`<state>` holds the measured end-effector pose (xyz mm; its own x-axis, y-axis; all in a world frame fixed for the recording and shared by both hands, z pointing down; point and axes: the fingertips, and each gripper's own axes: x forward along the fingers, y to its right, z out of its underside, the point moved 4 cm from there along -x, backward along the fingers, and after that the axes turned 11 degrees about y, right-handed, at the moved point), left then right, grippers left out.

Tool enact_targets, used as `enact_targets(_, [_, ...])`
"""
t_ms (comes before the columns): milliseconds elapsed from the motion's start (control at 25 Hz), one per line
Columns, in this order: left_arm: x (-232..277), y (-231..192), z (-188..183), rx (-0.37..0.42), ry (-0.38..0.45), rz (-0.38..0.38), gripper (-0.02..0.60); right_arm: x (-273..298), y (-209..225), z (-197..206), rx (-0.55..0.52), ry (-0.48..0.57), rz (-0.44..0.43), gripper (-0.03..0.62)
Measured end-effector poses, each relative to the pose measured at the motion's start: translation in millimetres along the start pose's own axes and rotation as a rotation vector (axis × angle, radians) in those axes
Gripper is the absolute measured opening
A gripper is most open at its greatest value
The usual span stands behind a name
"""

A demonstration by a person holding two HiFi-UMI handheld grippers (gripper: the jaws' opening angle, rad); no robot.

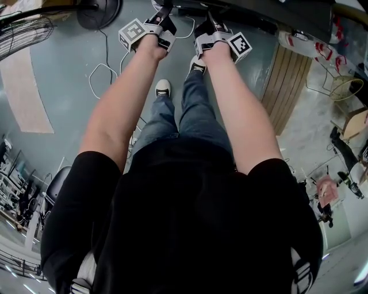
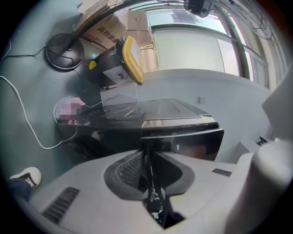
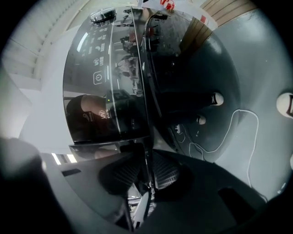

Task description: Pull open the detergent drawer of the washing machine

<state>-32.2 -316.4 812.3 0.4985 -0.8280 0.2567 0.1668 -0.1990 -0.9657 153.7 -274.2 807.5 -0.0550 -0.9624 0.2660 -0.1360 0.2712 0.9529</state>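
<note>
The washing machine (image 1: 270,14) is a dark mass at the top of the head view, and both arms stretch out to it. My left gripper (image 1: 160,23) and right gripper (image 1: 211,26) sit side by side at its front. In the left gripper view, the glossy black drawer front (image 2: 187,139) lies under a chrome strip, and the left gripper (image 2: 148,160) is shut on its thin dark edge. In the right gripper view, the glossy control panel (image 3: 105,73) shows a power symbol and a dial. The right gripper (image 3: 146,168) pinches the same thin edge between ribbed pads (image 3: 165,170).
A white cable (image 2: 27,123) loops over the grey floor beside the machine. A round fan base (image 2: 64,50), a black-and-yellow device (image 2: 120,64) and cardboard boxes (image 2: 107,32) stand beyond. The person's shoe (image 1: 163,87) is below the grippers. Wooden slats (image 1: 287,86) stand to the right.
</note>
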Motion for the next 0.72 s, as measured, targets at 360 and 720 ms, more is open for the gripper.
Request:
enact_targets(360, [-6,1,4,0.050,-0.011,-0.013,0.060,-5,5,-4,-0.022,-0.028,-0.006,0.069])
enact_targets(720, [-42,-8,16,0.053,-0.046,0.011,0.057,-41,18,3,-0.017,-0.032,-0.010,0.071])
